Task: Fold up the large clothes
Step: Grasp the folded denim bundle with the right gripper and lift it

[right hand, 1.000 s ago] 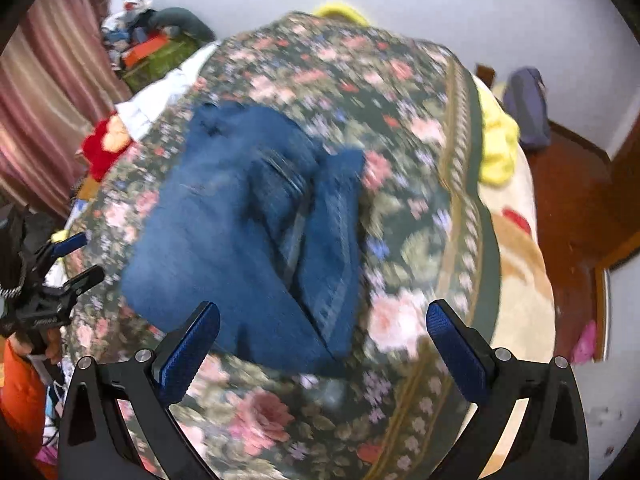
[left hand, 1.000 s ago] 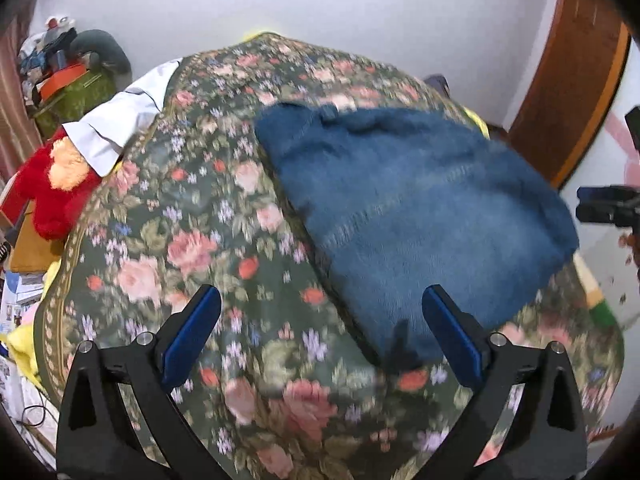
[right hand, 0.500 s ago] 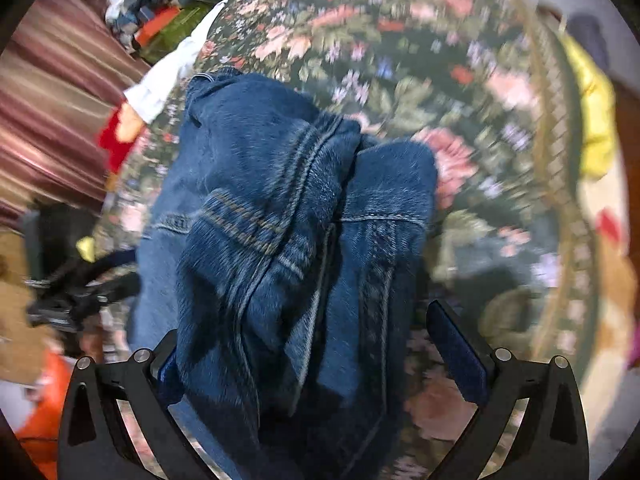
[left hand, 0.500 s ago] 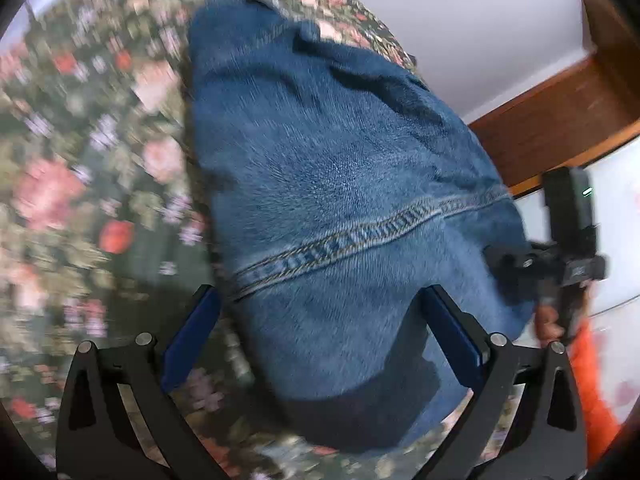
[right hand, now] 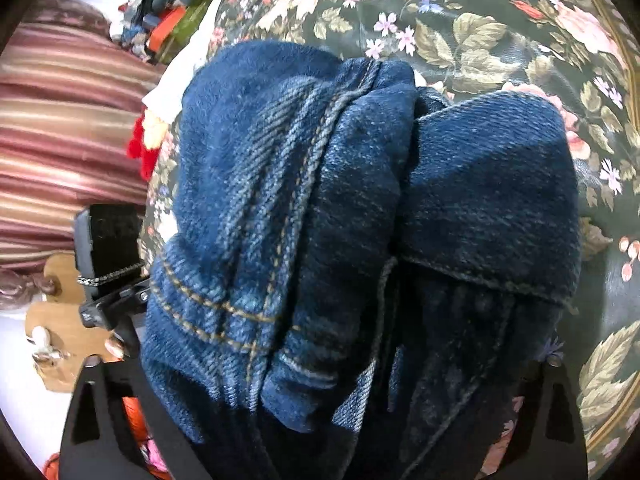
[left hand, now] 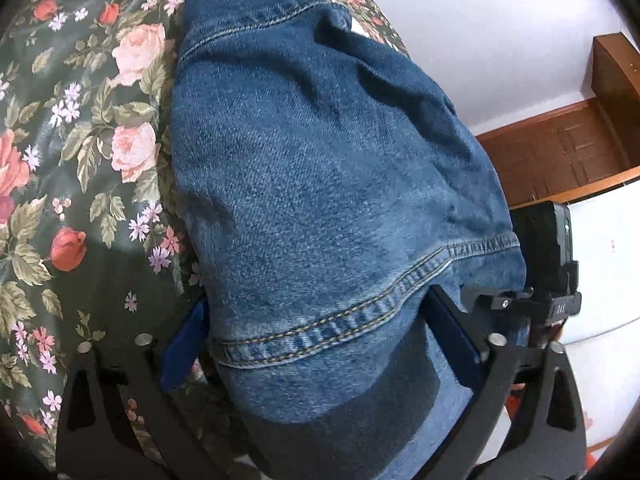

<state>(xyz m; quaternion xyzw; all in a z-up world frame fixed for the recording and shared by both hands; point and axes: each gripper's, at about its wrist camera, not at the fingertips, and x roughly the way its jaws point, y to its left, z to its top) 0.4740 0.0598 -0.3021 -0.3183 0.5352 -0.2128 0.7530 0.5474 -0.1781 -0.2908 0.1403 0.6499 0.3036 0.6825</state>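
Observation:
A folded blue denim garment [left hand: 320,168] lies on the floral bedspread [left hand: 80,120]. My left gripper [left hand: 320,344] is open, its blue pads [left hand: 188,340] standing on either side of the garment's stitched near end. In the right wrist view the same denim bundle [right hand: 340,220] fills the frame. My right gripper [right hand: 320,400] straddles its thick folded end; its pads are hidden under the cloth, and the black finger arms stand wide apart. Each gripper shows in the other's view, the right one in the left wrist view [left hand: 548,280] and the left one in the right wrist view [right hand: 108,264].
The floral bedspread [right hand: 500,40] extends past the garment. A wooden door [left hand: 560,160] and white wall stand beyond the bed. A striped curtain [right hand: 60,140], a red plush toy [right hand: 142,148] and piled items [right hand: 168,24] lie at the bed's far side.
Both grippers have moved down and in from above the bed until their fingers straddle opposite ends of the denim garment. The garment itself has stayed folded in place.

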